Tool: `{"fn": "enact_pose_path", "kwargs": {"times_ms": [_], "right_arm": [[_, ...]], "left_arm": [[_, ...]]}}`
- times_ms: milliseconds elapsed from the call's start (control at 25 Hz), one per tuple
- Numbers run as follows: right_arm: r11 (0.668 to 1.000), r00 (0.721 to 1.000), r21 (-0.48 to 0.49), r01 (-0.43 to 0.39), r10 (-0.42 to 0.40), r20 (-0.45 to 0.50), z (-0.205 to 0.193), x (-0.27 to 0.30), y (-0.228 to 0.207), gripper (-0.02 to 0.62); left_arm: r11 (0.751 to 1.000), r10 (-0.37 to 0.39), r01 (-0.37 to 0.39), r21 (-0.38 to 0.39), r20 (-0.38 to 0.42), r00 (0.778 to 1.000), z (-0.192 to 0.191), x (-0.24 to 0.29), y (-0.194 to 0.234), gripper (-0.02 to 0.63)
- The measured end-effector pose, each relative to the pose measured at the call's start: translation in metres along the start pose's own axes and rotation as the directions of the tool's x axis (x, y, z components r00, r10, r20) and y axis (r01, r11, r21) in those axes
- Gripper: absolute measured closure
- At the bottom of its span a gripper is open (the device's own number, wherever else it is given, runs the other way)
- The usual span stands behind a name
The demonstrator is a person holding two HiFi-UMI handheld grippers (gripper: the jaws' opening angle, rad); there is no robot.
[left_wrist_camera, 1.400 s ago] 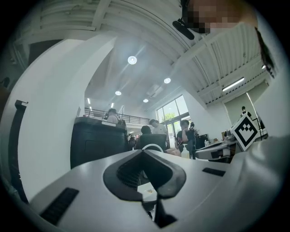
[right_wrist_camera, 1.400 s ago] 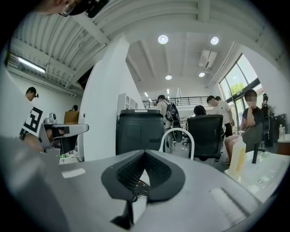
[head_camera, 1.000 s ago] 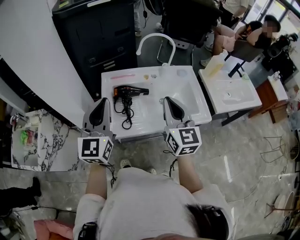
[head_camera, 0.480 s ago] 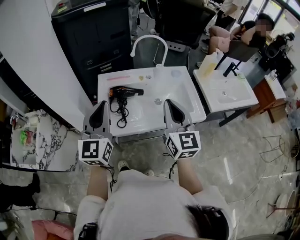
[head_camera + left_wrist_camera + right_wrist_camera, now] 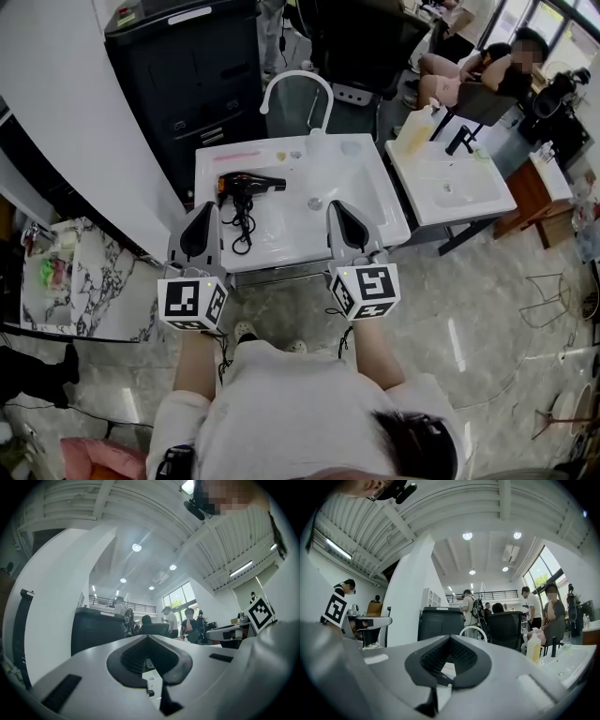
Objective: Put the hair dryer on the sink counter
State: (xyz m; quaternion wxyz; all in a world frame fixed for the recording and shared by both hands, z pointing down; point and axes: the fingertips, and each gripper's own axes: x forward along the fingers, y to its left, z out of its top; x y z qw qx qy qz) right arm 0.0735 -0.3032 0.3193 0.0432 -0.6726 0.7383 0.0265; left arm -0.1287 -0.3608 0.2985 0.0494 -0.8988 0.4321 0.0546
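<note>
Drain [image 5: 316, 202]: covered by a gripper tip a second earlier, now exposed; hair dryer unmoved.

Item 1, hair dryer [image 5: 248, 184], count one. Black, lying flat left of centre on the white sink bench [image 5: 272, 242], nozzle toward the frame's right. It rests free of any grip, so the placement appears complete.

Item 2, cord [image 5: 241, 228], count one. It trails from the dryer toward the bench's front rim in loose loops, apparently just as it fell.

Item 3, hand-held grippers, count two. The left hand-held gripper [image 5: 206, 208] and right hand-held gripper [image 5: 335, 204] are both clenched on nothing. They sit at the front rim either side of the cord, probably drawn clear so nothing gets dragged.

Item 4, surroundings. One arched tap [image 5: 298, 74] behind the bench, one second sink [image 5: 450, 187] at right, one pale bottle [image 5: 415, 131] on its corner.
</note>
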Motion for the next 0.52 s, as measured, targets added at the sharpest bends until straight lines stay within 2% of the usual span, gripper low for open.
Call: {"fn": "enact_pose_path", "kwargs": {"times_ms": [520], "right_arm": [[1.0,1.0,0.022,-0.012,0.012,-0.005,-0.005,0.0102,0.0025,0.584]], "left_arm": [[1.0,0.005,-0.005,0.001,-0.018,1.0,-0.0077,0.0067,0.0072,0.6]]}}
